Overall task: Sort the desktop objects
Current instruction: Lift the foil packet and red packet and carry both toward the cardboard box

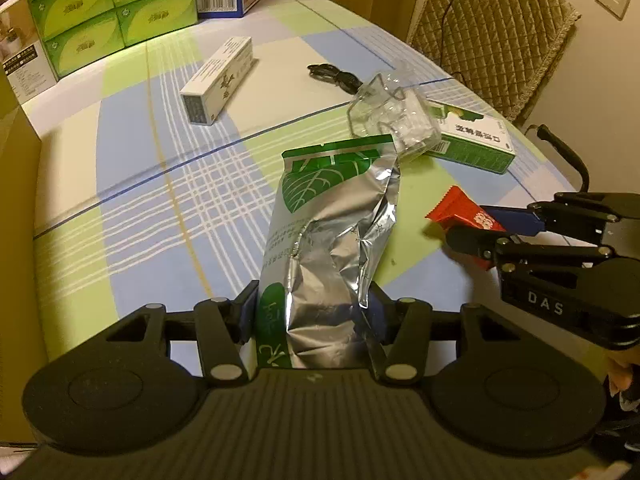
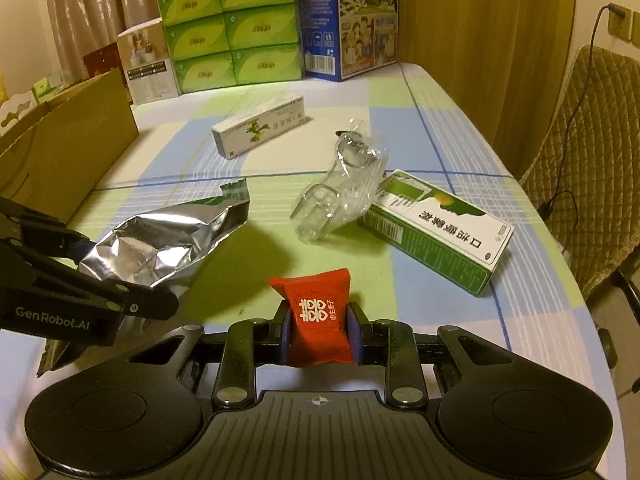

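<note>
Left gripper (image 1: 312, 316): your jaws clamp the foil pouch (image 1: 332, 232), raised over the table (image 1: 132, 168). Right gripper (image 2: 318, 330) pinches the red packet (image 2: 316, 312). Bare cloth lies between both; green carton (image 2: 436, 232) sits near the right edge.

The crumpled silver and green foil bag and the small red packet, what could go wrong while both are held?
The crumpled silver and green foil bag is pinched only at its bottom end by the left gripper, so it may sag or slip. Its free end lies near the clear plastic wrapper and could drag it. The small red packet sits shallow in the right gripper.
</note>
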### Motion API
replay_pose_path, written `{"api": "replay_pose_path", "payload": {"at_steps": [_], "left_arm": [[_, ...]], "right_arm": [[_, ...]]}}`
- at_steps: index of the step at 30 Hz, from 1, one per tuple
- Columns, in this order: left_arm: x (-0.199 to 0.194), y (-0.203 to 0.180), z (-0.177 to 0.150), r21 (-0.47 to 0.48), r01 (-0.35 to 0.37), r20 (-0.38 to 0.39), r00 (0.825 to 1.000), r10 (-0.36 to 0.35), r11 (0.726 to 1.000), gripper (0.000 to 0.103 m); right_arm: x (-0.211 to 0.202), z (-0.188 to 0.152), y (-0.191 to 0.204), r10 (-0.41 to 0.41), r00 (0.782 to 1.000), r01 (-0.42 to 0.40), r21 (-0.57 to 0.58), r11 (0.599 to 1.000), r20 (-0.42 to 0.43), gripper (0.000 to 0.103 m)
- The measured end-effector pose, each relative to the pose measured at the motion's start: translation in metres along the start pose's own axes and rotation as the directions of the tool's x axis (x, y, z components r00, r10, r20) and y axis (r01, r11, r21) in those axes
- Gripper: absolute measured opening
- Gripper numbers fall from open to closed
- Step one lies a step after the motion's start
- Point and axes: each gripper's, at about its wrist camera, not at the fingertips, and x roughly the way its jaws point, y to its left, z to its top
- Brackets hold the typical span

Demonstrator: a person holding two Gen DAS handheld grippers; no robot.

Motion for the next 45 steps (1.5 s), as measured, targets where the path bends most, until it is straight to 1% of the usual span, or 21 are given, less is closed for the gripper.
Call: {"api": "replay_pose_path", "payload": {"at_steps": [6,13,20,24,30,35,41,45], "left_arm": [[-0.004,-0.001,0.0,-0.009,0.005,0.012,1.0,-0.005,1.0,0.049],[-0.026,-0.01,-0.002,-0.012,0.013,0.05,0.999,-0.012,1.0,0.049],[-0.052,-0.01,-0.012,-0.033,-0.022,0.08,0.997,0.024,0.999,0.049],[-0.071,-0.011,-0.021,-0.047,-0.03,0.092,0.995,0.034,0.998,0.049],[-0.107,-0.006,-0.035,-0.064,-0.061,0.116,0.991,0.069,0.996,0.049],[-0.145,0.004,-0.04,-0.085,-0.093,0.154,0.982,0.105,0.992,0.049],[-0.188,0.024,-0.043,-0.107,-0.14,0.19,0.969,0.158,0.984,0.049],[-0.212,0.047,-0.051,-0.137,-0.179,0.195,0.96,0.203,0.974,0.049]], "right_arm": [[-0.005,0.002,0.006,0.011,1.0,-0.011,-0.003,1.0,0.018,0.025],[-0.023,0.01,0.019,0.027,0.997,-0.025,-0.026,0.999,0.069,0.025],[-0.048,0.002,0.014,0.017,0.996,-0.022,0.054,0.998,0.091,0.025],[-0.062,-0.001,0.018,0.031,0.994,-0.038,0.067,0.997,0.102,0.025],[-0.089,0.003,0.036,0.076,0.988,-0.085,0.06,0.995,0.133,0.025],[-0.108,0.009,0.06,0.112,0.982,-0.116,0.018,0.993,0.153,0.025],[-0.127,0.03,0.091,0.163,0.968,-0.16,-0.034,0.987,0.19,0.025],[-0.133,0.045,0.117,0.206,0.958,-0.193,-0.082,0.978,0.201,0.025]]}}
